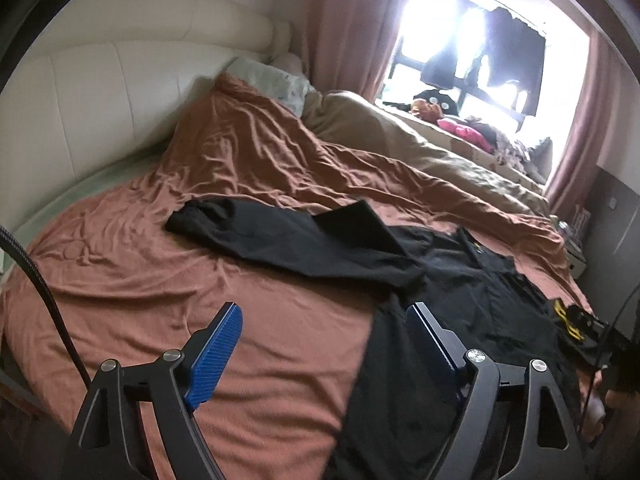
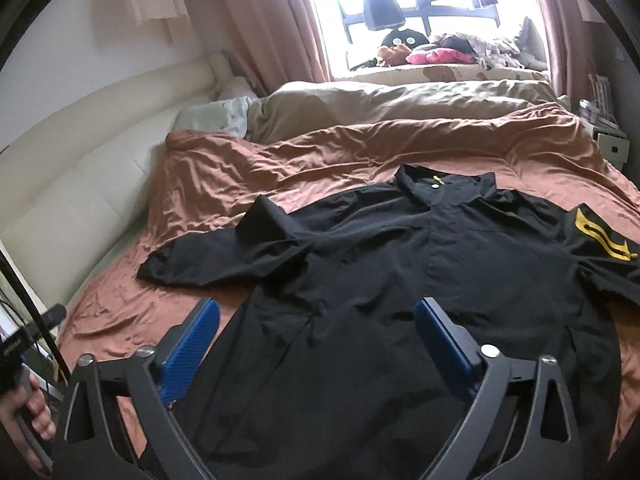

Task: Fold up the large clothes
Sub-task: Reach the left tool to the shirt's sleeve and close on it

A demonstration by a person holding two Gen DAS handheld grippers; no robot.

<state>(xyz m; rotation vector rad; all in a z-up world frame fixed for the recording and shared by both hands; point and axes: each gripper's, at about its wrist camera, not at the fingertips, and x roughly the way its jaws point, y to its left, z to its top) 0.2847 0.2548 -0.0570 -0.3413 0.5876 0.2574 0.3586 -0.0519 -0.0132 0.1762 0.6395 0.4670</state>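
Note:
A large black short-sleeved shirt (image 2: 400, 272) lies spread front-up on the rust-brown bed cover (image 2: 280, 160), collar toward the window, with a yellow emblem (image 2: 592, 240) on its right sleeve. Its left sleeve (image 2: 224, 252) lies out to the left with a corner turned over. In the left wrist view the shirt (image 1: 460, 288) lies to the right and its sleeve (image 1: 280, 236) reaches left. My left gripper (image 1: 324, 320) is open and empty above the shirt's left edge. My right gripper (image 2: 316, 312) is open and empty above the shirt's lower body.
A cream padded headboard (image 1: 100, 92) curves along the left. A beige duvet (image 2: 380, 100) and pillow (image 2: 216, 116) lie at the bed's far side. Plush toys and clothes (image 2: 432, 50) sit on the window sill between pink curtains. A nightstand (image 2: 608, 140) stands at right.

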